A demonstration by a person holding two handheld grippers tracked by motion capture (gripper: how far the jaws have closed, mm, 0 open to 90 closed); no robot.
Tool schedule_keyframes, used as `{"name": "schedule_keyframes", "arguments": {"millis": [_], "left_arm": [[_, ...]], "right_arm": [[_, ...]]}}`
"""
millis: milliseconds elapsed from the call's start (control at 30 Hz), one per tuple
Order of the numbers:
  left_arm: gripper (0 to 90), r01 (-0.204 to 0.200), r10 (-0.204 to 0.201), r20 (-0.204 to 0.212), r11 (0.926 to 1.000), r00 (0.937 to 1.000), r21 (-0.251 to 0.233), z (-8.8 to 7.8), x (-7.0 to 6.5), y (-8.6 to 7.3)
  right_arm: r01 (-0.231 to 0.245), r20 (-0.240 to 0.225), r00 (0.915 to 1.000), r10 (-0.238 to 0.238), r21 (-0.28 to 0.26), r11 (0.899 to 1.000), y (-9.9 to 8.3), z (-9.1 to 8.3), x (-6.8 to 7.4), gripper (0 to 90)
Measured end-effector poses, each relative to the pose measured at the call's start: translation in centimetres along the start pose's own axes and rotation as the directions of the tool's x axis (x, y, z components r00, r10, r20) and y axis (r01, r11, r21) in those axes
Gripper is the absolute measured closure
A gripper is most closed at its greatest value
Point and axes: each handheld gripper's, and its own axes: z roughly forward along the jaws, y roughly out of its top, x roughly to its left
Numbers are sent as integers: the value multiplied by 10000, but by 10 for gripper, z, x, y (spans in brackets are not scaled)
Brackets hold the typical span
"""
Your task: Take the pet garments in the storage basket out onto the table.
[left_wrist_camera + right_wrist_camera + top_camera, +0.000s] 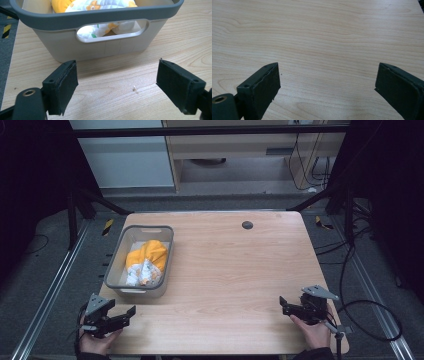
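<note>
Both hands rested low at the table's (pixel 225 270) near edge, the left gripper (pixel 131 311) and right gripper (pixel 282 302) each held with jaws apart and gripping nothing, while the grey basket (pixel 116 265) contained an orange-and-white cloth (pixel 146 260).

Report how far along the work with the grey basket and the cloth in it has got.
Done: nothing visibly; the orange and white cloth lies bunched inside the grey basket at the table's left. In hand: nothing. The left gripper points at the basket's near handle wall, jaws open and empty; the right gripper hovers open over bare wood. Left: seemingly all the handling.
</note>
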Motion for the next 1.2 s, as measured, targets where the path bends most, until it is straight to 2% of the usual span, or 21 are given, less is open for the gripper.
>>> {"name": "schedule_keyframes", "arguments": {"millis": [200, 333, 433, 733, 867, 1200], "left_arm": [[189, 113, -111, 89, 9998, 9999, -161, -4, -1, 3], [193, 140, -135, 178, 9994, 9998, -313, -8, -2, 5], [197, 89, -88, 37, 9994, 10000, -340, -10, -3, 8], [207, 451, -450, 28, 9978, 9990, -484, -18, 4, 13], [207, 403, -402, 24, 9978, 9992, -531, -22, 2, 16], [205, 504, -479, 360, 9961, 9982, -724, -30, 1, 24]], "right_arm": [[-18, -147, 9999, 14, -255, 9997, 1, -2, 0, 62], [18, -76, 10000, -21, -293, 9996, 1, -2, 0, 62], [90, -45, 9999, -92, -338, 9994, 1, -3, 0, 63], [347, -31, 9994, -348, -373, 9987, 0, -1, 2, 72], [398, -64, 9992, -401, -420, 9983, -1, -1, 3, 75], [430, -38, 9991, -433, -509, 9978, -1, -2, 4, 72]]}}
